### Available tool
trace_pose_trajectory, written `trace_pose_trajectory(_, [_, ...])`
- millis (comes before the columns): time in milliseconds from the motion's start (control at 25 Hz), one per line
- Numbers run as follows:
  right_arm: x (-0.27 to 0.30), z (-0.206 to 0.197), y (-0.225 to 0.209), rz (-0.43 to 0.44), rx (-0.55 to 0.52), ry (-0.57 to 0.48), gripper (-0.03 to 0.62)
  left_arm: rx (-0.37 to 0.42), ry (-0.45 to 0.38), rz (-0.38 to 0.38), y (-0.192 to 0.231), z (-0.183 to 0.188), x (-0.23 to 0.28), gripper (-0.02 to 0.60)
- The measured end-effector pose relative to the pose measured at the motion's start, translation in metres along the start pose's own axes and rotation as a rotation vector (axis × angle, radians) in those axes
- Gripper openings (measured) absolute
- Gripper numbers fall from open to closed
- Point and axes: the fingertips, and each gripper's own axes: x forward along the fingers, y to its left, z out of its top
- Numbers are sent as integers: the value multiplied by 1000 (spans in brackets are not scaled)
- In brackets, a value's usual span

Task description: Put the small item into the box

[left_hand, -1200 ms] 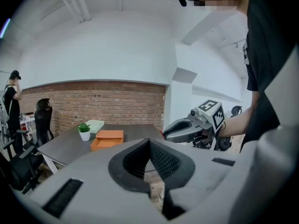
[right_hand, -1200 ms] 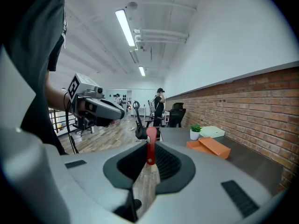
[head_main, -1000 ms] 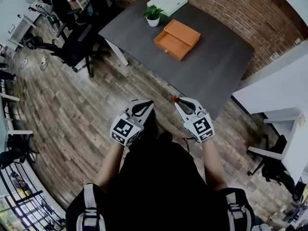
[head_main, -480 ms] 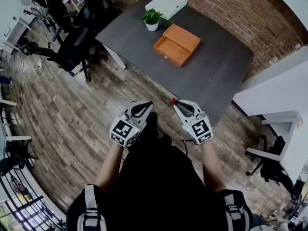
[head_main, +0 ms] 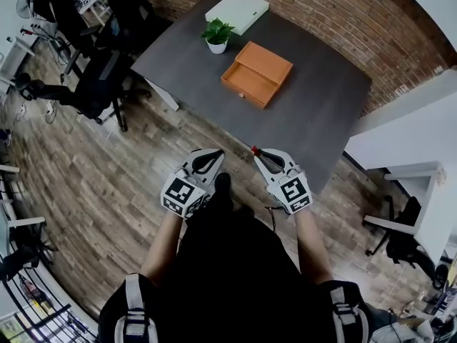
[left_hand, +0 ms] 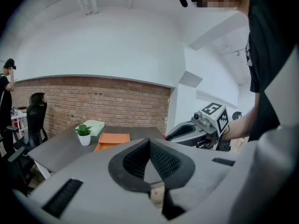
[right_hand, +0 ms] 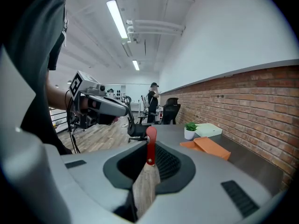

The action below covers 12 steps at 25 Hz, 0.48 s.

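An orange box [head_main: 257, 73] with its drawer pulled open lies on the dark grey table [head_main: 321, 113], far ahead of both grippers. My right gripper [head_main: 258, 154] hovers above the wooden floor near the table's near edge. It is shut on a small red item [right_hand: 150, 146], a thin flat strip that sticks up past the tips. In the head view that red item [head_main: 254, 149] shows only as a dot at the tips. My left gripper [head_main: 213, 156] is level beside it, jaws shut and empty, the pads meeting at the tips in the left gripper view [left_hand: 149, 141].
A small potted plant [head_main: 216, 36] and a flat white box [head_main: 237, 11] stand at the table's far end beside the orange box. Black office chairs [head_main: 96, 84] stand on the floor at the left. A white desk [head_main: 418, 138] is at the right. A person [right_hand: 153, 99] stands far off.
Both grippers have moved level toward the table along with the person, side by side. The red item stays in the right jaws.
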Motion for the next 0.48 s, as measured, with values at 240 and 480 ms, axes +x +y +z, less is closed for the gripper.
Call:
trace_pose_trajectory(240, [26, 3, -19, -27, 6, 21, 64, -1, -5, -27, 32, 2, 17, 23])
trace_pose_trajectory(480, [51, 9, -34, -52, 14, 31, 64, -5, -4, -66, 61, 4, 31, 23])
